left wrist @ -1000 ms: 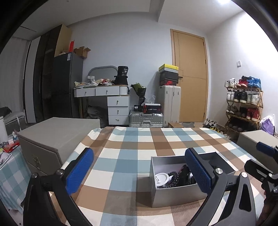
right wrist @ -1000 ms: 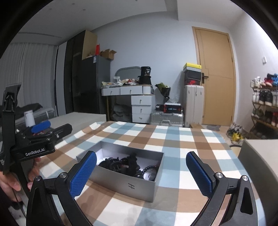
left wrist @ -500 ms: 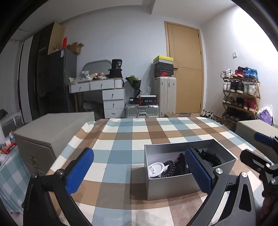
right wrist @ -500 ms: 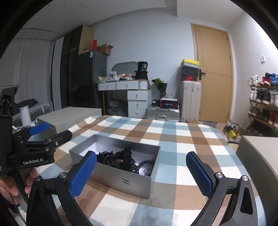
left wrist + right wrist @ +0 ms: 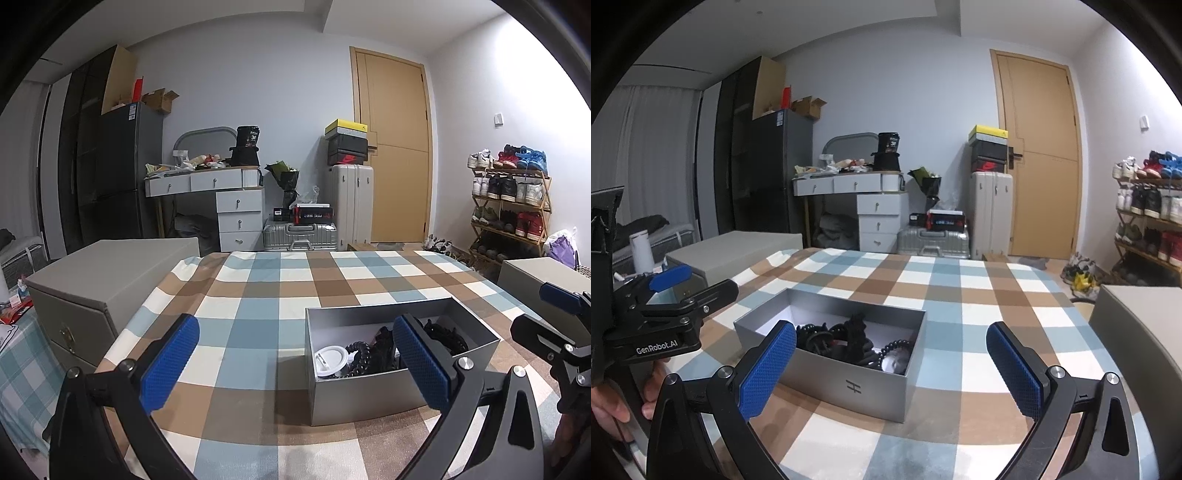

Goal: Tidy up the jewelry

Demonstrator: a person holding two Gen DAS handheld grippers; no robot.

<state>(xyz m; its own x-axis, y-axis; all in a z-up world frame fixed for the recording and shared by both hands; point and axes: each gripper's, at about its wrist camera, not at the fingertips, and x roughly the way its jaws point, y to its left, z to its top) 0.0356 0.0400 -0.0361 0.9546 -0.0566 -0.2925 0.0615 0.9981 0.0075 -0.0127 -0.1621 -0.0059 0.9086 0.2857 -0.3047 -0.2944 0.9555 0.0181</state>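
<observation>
A silver open box (image 5: 369, 391) (image 5: 849, 387) sits on the checked tablecloth, holding black bead bracelets (image 5: 445, 338) (image 5: 849, 339) and a white round disc (image 5: 330, 360). My left gripper (image 5: 295, 363) hovers open above the cloth, its right finger in front of the box's middle. My right gripper (image 5: 892, 369) is open too, low over the box's near wall. Each view catches the other gripper at its edge; a hand (image 5: 609, 398) holds the left one.
A grey storage box (image 5: 103, 273) stands left of the table and another (image 5: 1141, 332) to the right. Behind are a white dresser (image 5: 229, 199), suitcases (image 5: 351, 203), a wooden door (image 5: 399, 155) and a shoe rack (image 5: 509, 206).
Both cameras have shifted slightly toward the box, which now looks a little nearer and lower in each view. Both grippers stay open.
</observation>
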